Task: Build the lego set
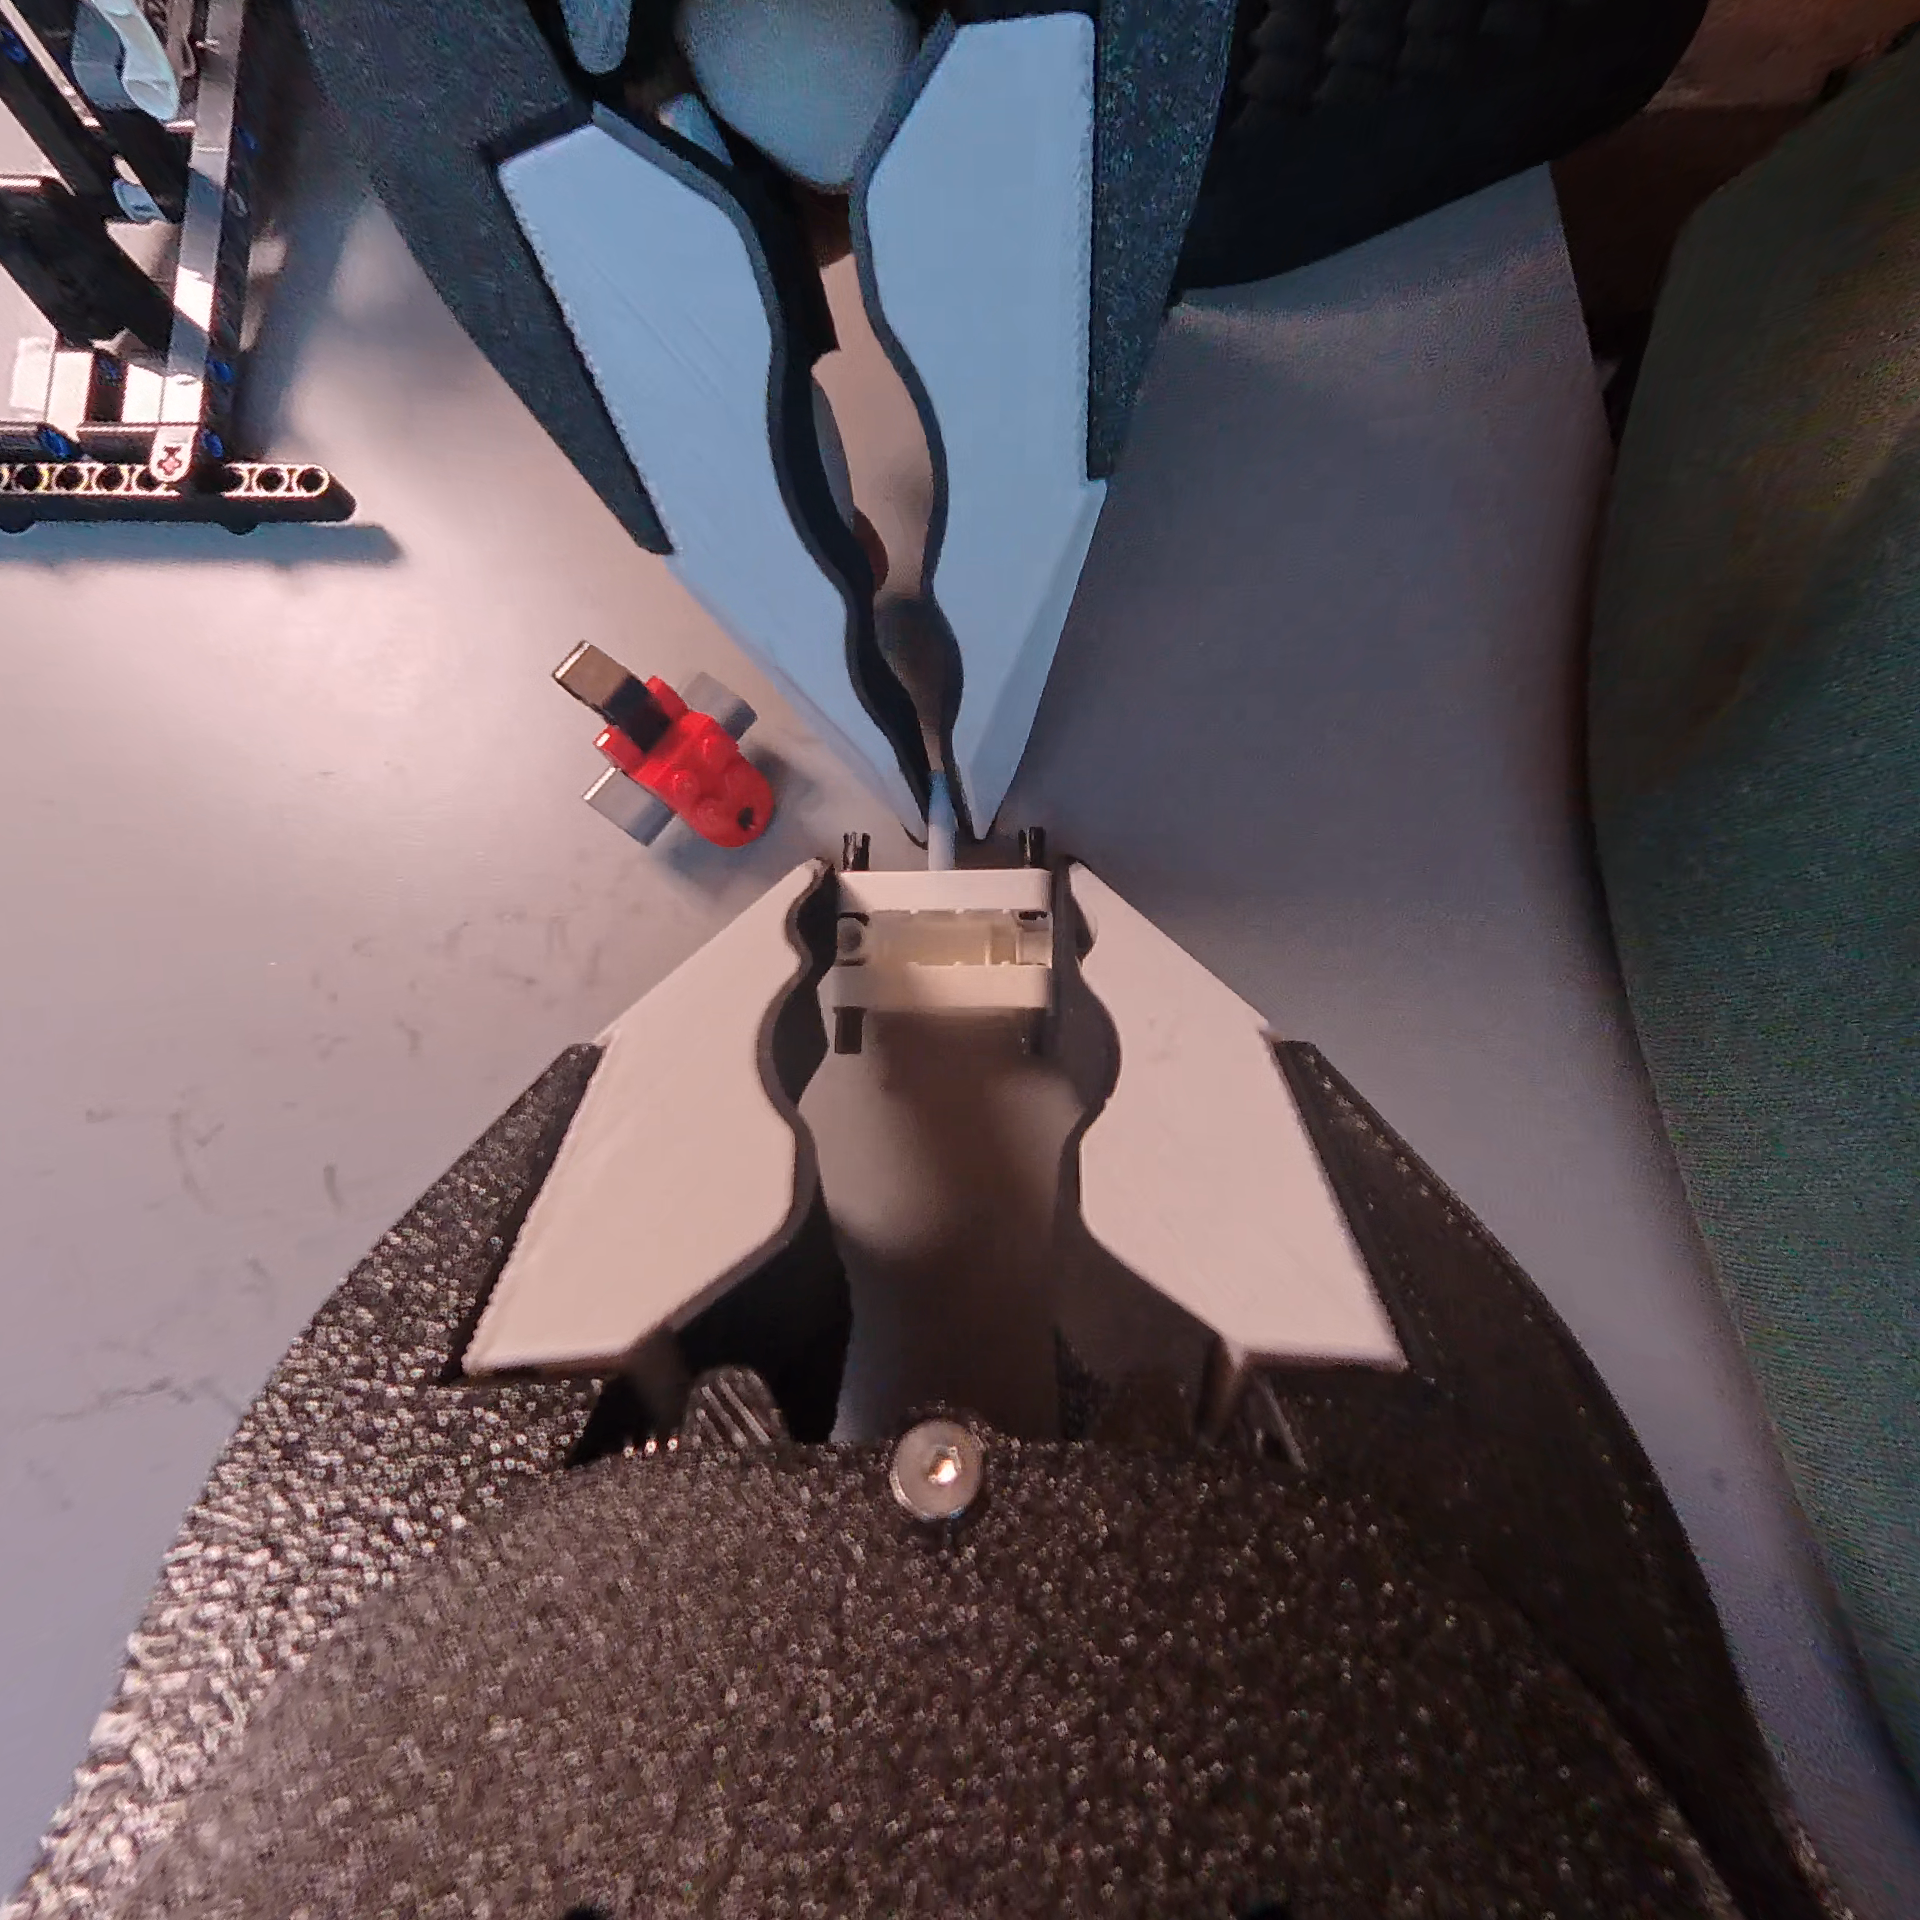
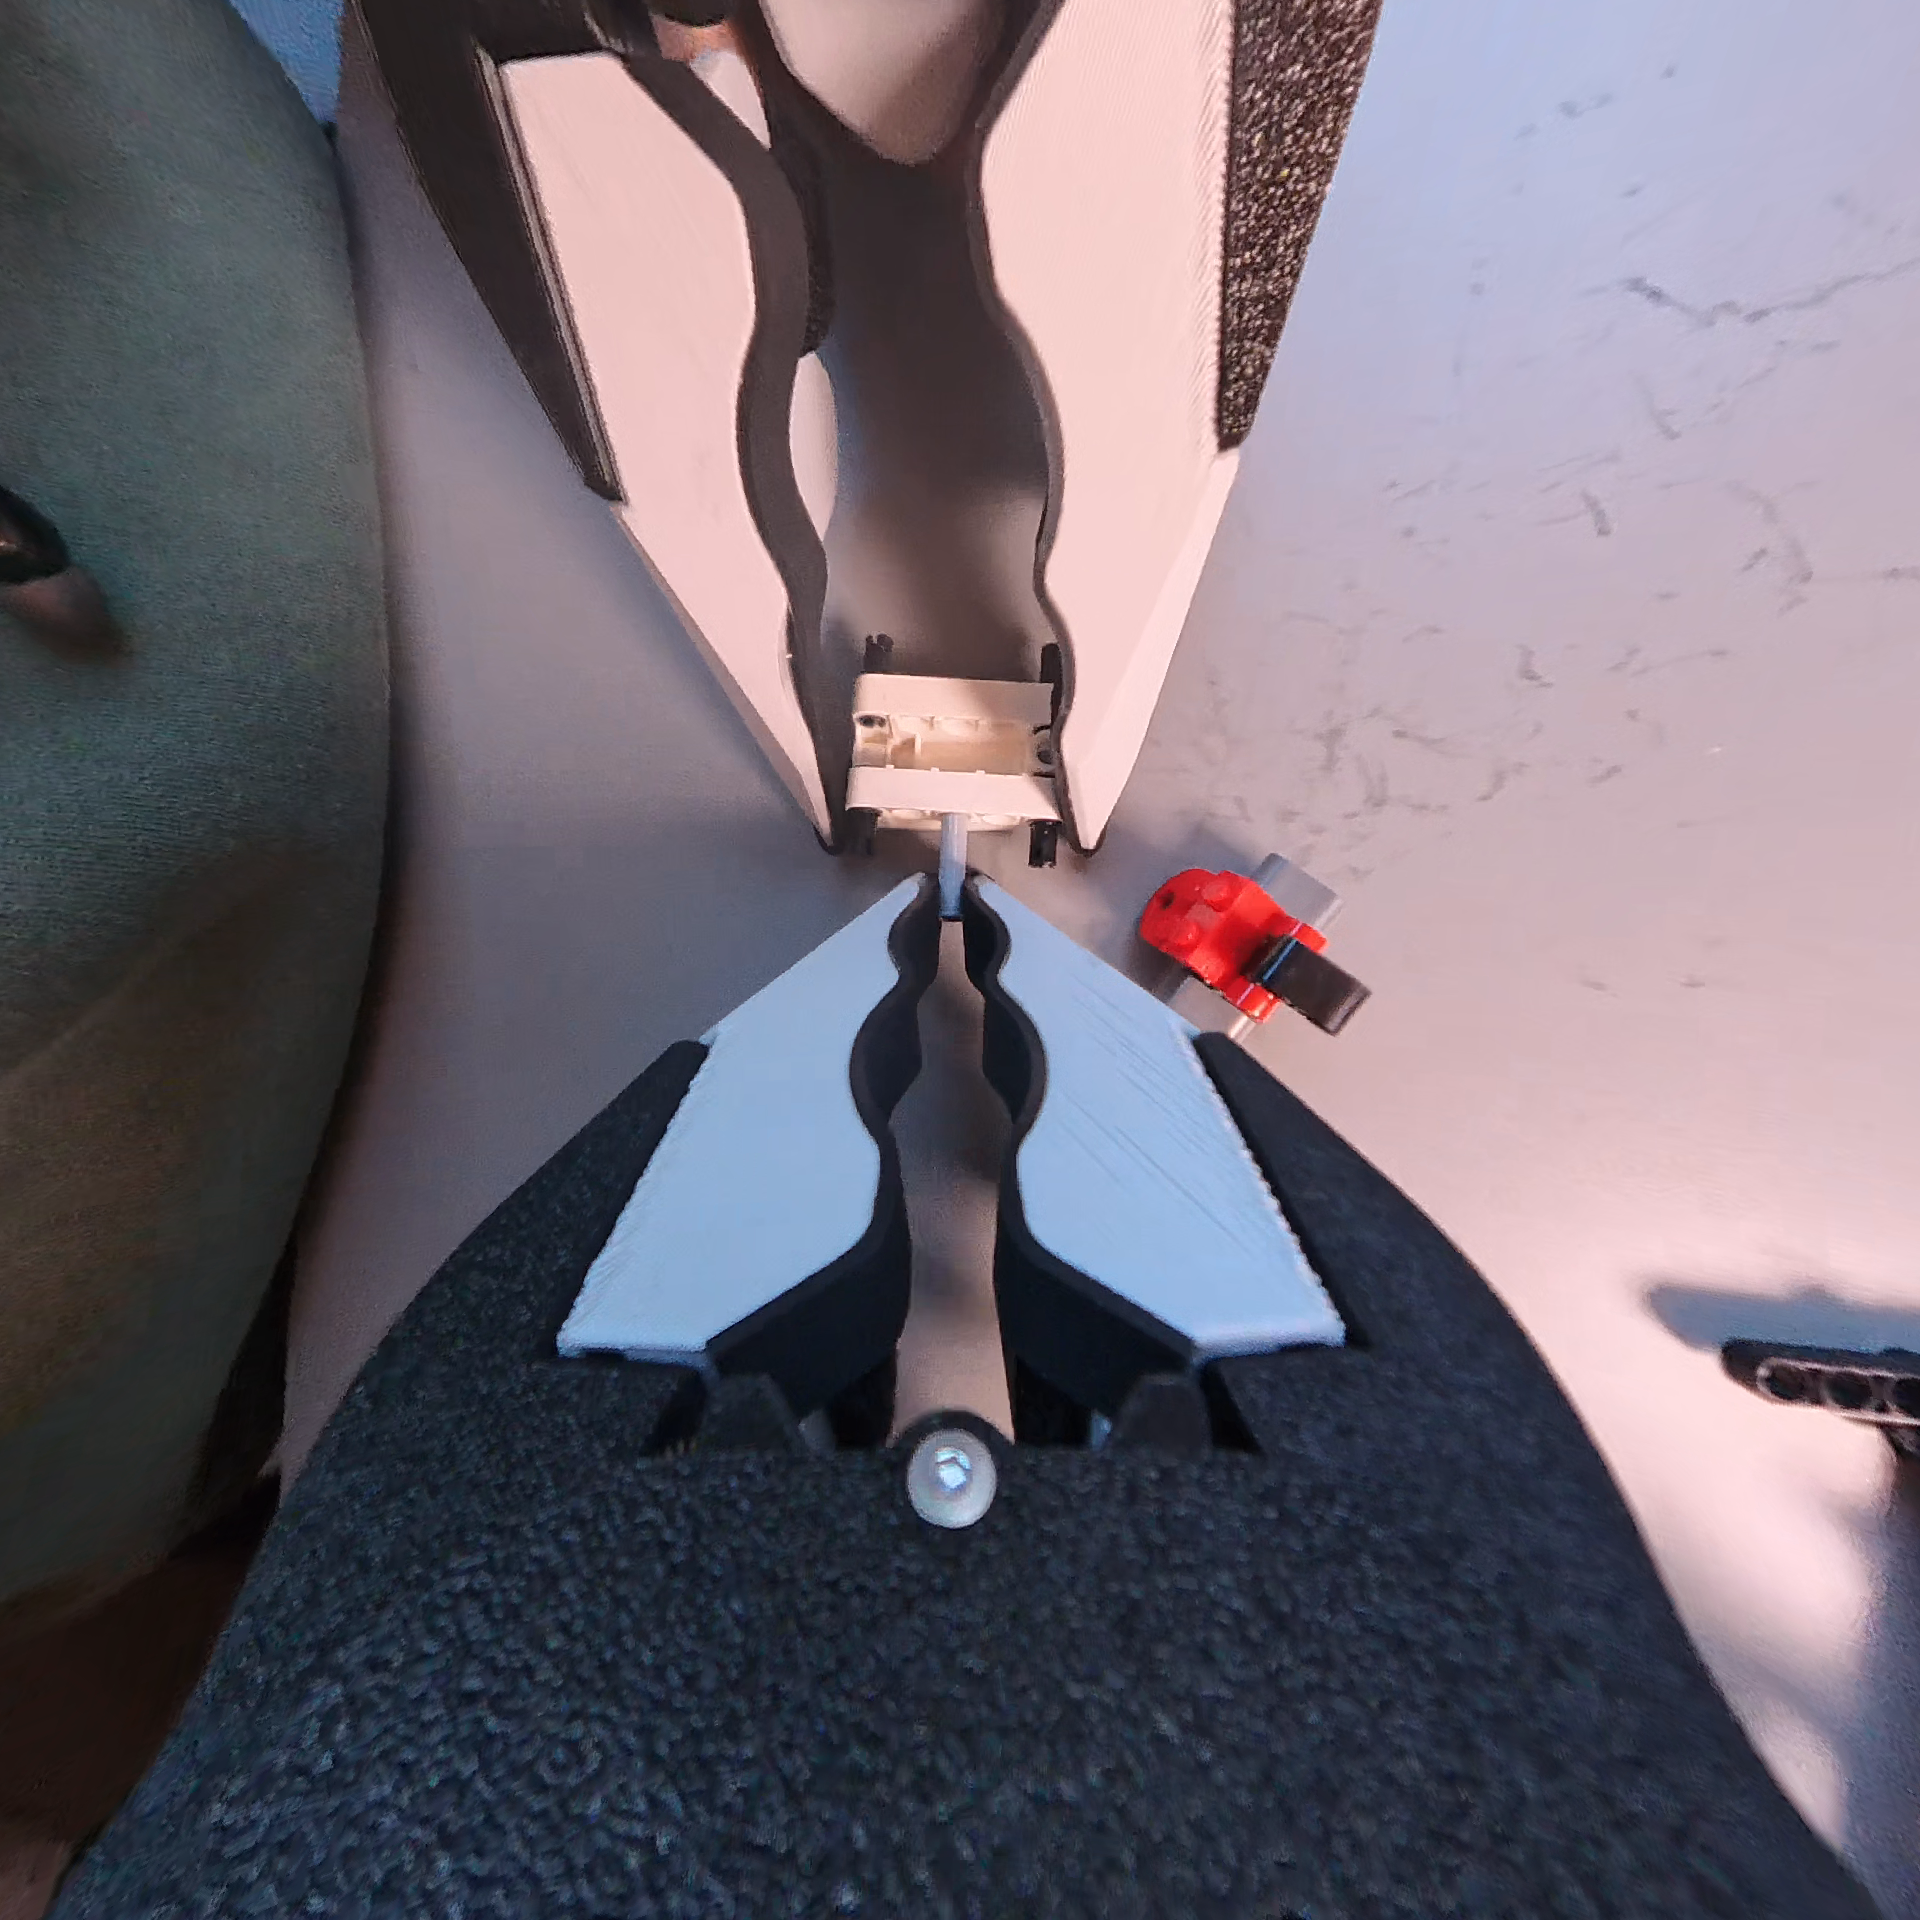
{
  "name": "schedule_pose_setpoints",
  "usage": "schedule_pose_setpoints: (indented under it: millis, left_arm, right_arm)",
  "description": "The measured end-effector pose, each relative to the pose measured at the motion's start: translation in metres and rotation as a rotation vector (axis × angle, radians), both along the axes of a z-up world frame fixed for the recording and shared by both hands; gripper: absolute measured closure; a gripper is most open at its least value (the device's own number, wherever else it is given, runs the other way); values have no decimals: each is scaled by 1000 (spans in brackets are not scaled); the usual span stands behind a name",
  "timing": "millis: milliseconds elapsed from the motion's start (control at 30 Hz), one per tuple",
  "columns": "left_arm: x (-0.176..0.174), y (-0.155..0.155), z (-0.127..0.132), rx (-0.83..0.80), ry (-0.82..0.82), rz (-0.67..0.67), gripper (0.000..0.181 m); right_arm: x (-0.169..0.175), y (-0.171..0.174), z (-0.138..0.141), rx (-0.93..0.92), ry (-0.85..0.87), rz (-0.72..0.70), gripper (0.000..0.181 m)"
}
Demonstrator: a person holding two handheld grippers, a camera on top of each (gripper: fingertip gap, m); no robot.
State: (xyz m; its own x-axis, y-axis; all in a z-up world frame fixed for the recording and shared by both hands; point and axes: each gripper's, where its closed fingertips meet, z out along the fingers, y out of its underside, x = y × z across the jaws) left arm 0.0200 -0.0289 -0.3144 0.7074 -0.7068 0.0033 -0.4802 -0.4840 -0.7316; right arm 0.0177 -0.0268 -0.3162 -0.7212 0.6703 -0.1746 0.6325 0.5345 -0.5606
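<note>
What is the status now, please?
Left gripper shut on white block. Right gripper shut on grey axle, at block. Red piece beside, clear.

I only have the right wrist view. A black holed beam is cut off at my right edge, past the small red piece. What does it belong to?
Observer: That black holed beam is the near edge of a large frame of black beams and white panels lying on the grey table.
Operator: Any connectors showing on it?
Observer: Yes, small blue pins sit along its outer black beam.
Operator: Where is it from the left gripper?
Observer: Ahead and to the left of the left gripper, which is shut on the white block.
</note>
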Motion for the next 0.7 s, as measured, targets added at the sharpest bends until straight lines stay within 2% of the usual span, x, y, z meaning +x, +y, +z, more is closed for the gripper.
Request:
schedule_pose_setpoints:
  millis: [67,200,467,700]
  left_arm:
    - [3,0,1,5,-5,-12,140]
    - [5,0,1,3,-5,-16,139]
    - [5,-1,0,-6,-10,-15,139]
    - [6,-1,-1,-11,-13,-13,139]
  right_arm:
    - [-1,-7,1,-70,9,-23,179]
    - [0,-6,0,-21,22,-12,178]
    - [4,-3,1,-90,5,-55,178]
    - [5,-2,0,-74,-6,-49,178]
